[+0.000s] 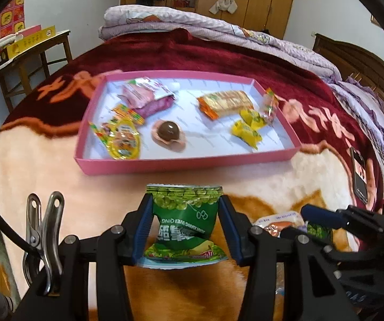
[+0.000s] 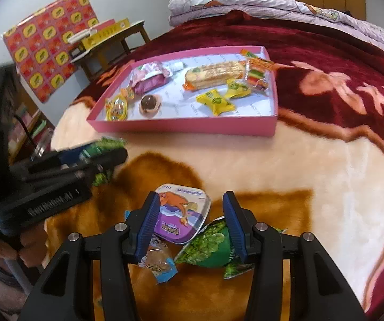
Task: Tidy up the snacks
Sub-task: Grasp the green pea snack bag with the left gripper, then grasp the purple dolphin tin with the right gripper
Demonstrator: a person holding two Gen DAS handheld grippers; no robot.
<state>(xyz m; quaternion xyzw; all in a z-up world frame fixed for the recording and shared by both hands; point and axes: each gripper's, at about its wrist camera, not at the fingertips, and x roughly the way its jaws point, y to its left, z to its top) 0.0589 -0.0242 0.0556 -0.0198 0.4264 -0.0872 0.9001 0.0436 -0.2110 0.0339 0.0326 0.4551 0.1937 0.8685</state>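
While the left gripper (image 1: 185, 224) pinches a green pea bag (image 1: 185, 222) just above the blanket (image 1: 299, 176), near the pink tray's (image 1: 186, 164) front edge, the right gripper (image 2: 190, 223) stands spread over a purple tub (image 2: 181, 214); another green bag (image 2: 208, 248) touches its right finger.

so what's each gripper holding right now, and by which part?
Left gripper: green snack packet, clamped by its side edges. Right gripper: nothing, open over loose snacks.
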